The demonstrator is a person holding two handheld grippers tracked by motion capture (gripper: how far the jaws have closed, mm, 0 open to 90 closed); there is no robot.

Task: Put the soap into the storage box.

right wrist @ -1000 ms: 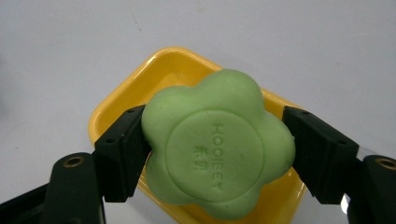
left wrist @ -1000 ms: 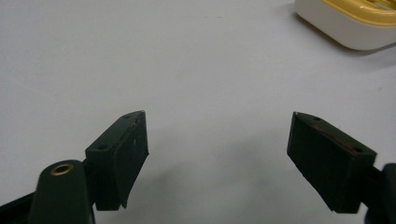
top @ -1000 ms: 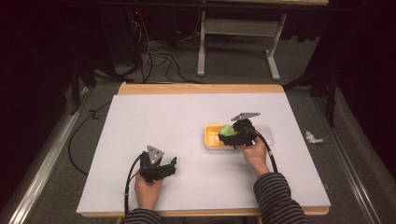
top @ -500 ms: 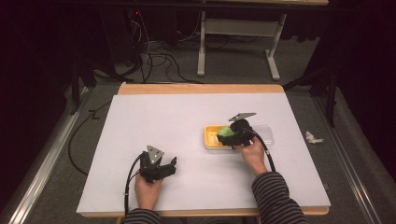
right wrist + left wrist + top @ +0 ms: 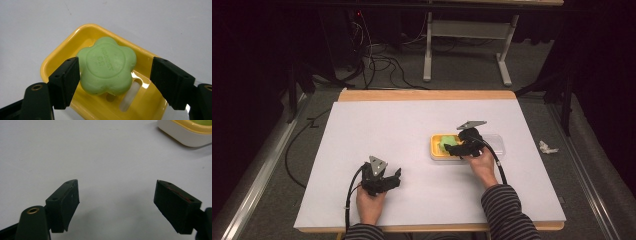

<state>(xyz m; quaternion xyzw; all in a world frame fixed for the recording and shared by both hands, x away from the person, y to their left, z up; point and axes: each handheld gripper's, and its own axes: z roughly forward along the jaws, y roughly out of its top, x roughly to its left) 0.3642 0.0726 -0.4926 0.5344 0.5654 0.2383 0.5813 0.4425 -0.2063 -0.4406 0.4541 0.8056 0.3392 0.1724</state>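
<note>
1. We see a big white table, with our left gripper resting low over a bare part, wide open and holding nothing
2. A yellow plastic soap dish sits on the table's right side
3. Our right gripper is wide open around the soap, not squeezing yet
4. The green flower-shaped soap bar lies in the dish, so we think picking it up is yet to do
</note>
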